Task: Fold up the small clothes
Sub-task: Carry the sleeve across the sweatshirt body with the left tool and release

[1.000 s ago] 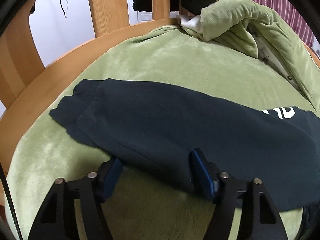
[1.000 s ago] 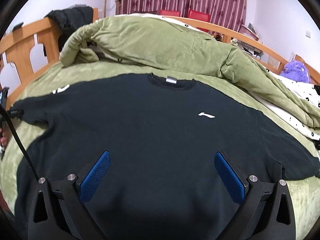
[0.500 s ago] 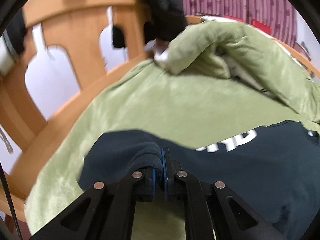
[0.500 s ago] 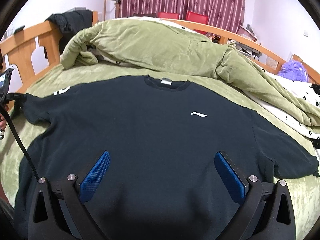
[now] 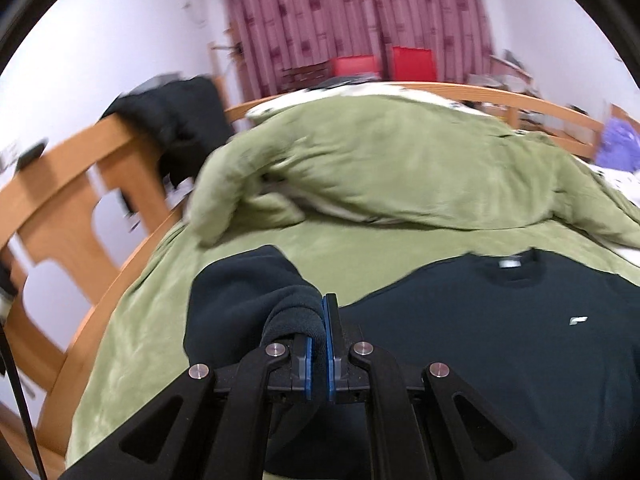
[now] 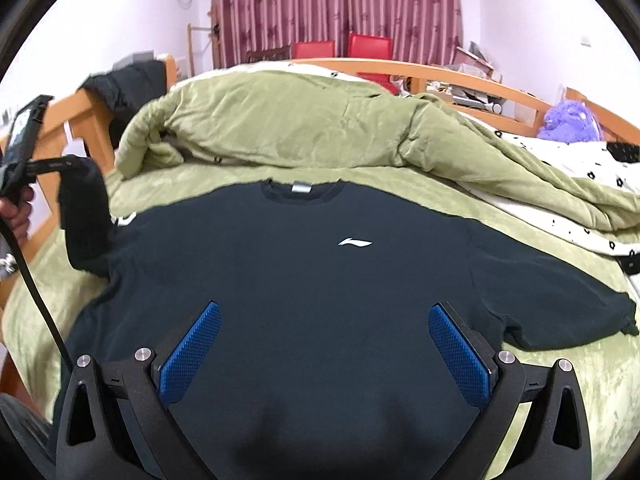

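At the bed's (image 6: 52, 292) left edge, the left claw (image 5: 318, 354) has just clamped the sweatshirt's (image 6: 320, 280) sleeve (image 5: 248, 304) and lifted it — the first fold is starting. The right claw (image 6: 324, 356) hovers wide open and empty over the hem — body flat mid-bed.

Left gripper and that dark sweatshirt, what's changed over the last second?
The left gripper, open around the sleeve edge a second ago, has shut on the sleeve cuff and lifted it up off the green blanket, toward the chest of the sweatshirt. The right gripper stays open above the hem, and the body stays flat.
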